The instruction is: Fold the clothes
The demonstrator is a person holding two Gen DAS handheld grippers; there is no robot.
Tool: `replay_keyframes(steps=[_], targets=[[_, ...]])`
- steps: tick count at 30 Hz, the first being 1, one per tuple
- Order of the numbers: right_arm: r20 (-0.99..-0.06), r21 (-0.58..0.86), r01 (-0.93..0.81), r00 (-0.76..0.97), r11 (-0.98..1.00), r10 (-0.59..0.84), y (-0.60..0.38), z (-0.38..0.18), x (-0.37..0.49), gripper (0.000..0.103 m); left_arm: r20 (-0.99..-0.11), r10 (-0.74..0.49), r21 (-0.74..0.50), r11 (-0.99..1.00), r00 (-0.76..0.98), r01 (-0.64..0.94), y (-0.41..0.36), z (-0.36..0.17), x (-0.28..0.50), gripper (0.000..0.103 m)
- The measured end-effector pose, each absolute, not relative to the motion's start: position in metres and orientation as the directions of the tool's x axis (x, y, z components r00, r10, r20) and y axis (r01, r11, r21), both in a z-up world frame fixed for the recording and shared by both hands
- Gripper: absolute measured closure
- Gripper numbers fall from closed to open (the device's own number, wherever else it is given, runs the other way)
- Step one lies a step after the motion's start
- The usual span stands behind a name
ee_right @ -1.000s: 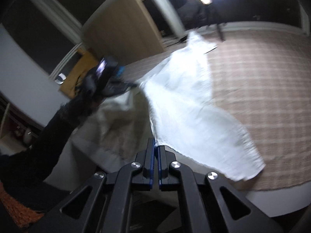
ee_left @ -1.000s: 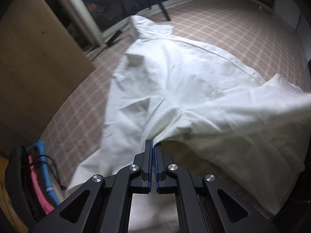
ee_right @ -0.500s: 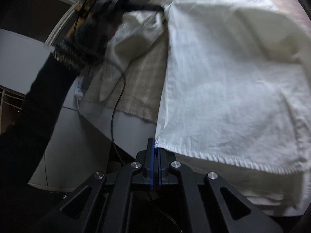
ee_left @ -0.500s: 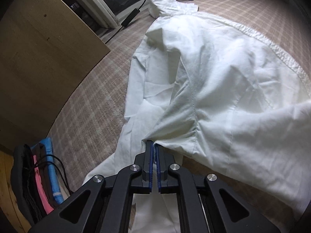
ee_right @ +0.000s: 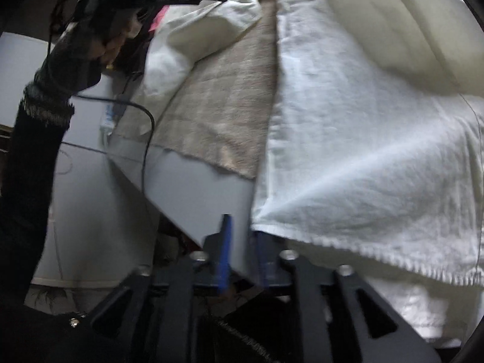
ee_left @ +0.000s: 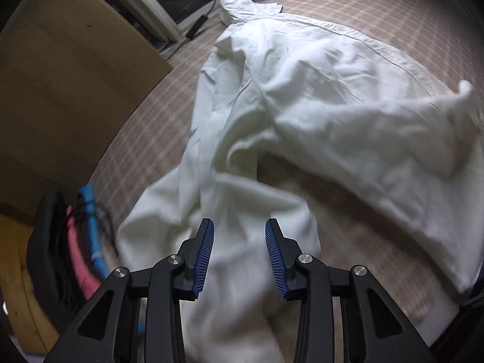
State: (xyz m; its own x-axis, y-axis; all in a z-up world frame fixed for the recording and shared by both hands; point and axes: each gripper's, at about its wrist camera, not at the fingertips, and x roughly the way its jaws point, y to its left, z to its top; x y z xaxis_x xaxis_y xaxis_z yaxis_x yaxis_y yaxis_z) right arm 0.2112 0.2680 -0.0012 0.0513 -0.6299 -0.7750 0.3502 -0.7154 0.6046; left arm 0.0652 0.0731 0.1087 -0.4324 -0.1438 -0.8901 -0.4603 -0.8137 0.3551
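In the left wrist view the left gripper (ee_left: 239,243) is spread apart, holding nothing, above the crumpled white cotton shirt (ee_left: 317,96) lying on the checked beige cloth (ee_left: 393,9), and in the right wrist view the right gripper (ee_right: 242,252) is spread apart too, just beside the shirt's hem at the cloth's edge.

Motion blur smears the near part of the white garment (ee_left: 242,242) beside the left gripper (ee_left: 239,251). The garment's right side runs off the frame edge. The right gripper (ee_right: 242,251) fingers are blurred too.
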Motion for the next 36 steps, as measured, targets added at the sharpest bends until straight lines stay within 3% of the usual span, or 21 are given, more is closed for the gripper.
replay_keyframes(steps=[4,6,10,12,17,19,21,23,31,33,34,36], targets=[[-0.750,0.614,0.401,0.028,-0.680,-0.661,0.306,0.038,0.232,0.074,-0.908,-0.060,0.278,-0.827,-0.415,-0.489,0.089,0.126,0.124,0.068],[-0.759,0.578,0.368,-0.085,-0.728,-0.645,0.354,0.055,0.236,0.074,-0.918,0.037,0.215,-0.791,-0.396,-0.573,0.120,0.125,0.166,0.058],[-0.831,0.443,0.212,-0.265,-0.871,-0.488,0.449,0.055,0.221,0.070,-0.928,0.169,0.121,-0.707,-0.333,-0.697,0.184,0.106,0.223,0.056],[-0.865,0.383,0.142,-0.293,-0.913,-0.408,0.486,0.045,0.205,0.070,-0.930,0.175,0.128,-0.666,-0.322,-0.735,0.210,0.093,0.239,0.055],[-0.872,0.376,0.125,-0.287,-0.918,-0.396,0.513,0.026,0.184,0.070,-0.941,0.093,0.208,-0.600,-0.325,-0.773,0.249,0.058,0.254,0.053],[-0.866,0.371,0.153,-0.298,-0.916,-0.401,0.513,0.026,0.180,0.068,-0.951,0.098,0.170,-0.625,-0.293,-0.762,0.247,0.054,0.249,0.059],[-0.866,0.357,0.175,-0.306,-0.918,-0.395,0.509,0.023,0.176,0.066,-0.957,0.121,0.123,-0.655,-0.264,-0.746,0.242,0.058,0.245,0.082],[-0.870,0.337,0.192,-0.310,-0.922,-0.383,0.502,0.020,0.170,0.066,-0.961,0.143,0.077,-0.682,-0.236,-0.727,0.237,0.061,0.241,0.091],[-0.873,0.308,0.285,-0.294,-0.908,-0.388,0.479,0.009,0.149,0.066,-0.946,0.244,-0.027,-0.714,-0.212,-0.699,0.221,0.077,0.236,0.099],[-0.864,0.331,0.304,-0.284,-0.893,-0.417,0.479,0.010,0.149,0.079,-0.940,0.268,-0.053,-0.726,-0.211,-0.686,0.214,0.080,0.232,0.100],[-0.855,0.359,0.311,-0.268,-0.880,-0.444,0.479,0.012,0.149,0.100,-0.935,0.273,-0.053,-0.736,-0.224,-0.675,0.210,0.082,0.233,0.100],[-0.833,0.429,0.306,-0.231,-0.850,-0.503,0.481,0.018,0.150,0.102,-0.929,0.286,-0.056,-0.740,-0.237,-0.671,0.203,0.088,0.234,0.100]])
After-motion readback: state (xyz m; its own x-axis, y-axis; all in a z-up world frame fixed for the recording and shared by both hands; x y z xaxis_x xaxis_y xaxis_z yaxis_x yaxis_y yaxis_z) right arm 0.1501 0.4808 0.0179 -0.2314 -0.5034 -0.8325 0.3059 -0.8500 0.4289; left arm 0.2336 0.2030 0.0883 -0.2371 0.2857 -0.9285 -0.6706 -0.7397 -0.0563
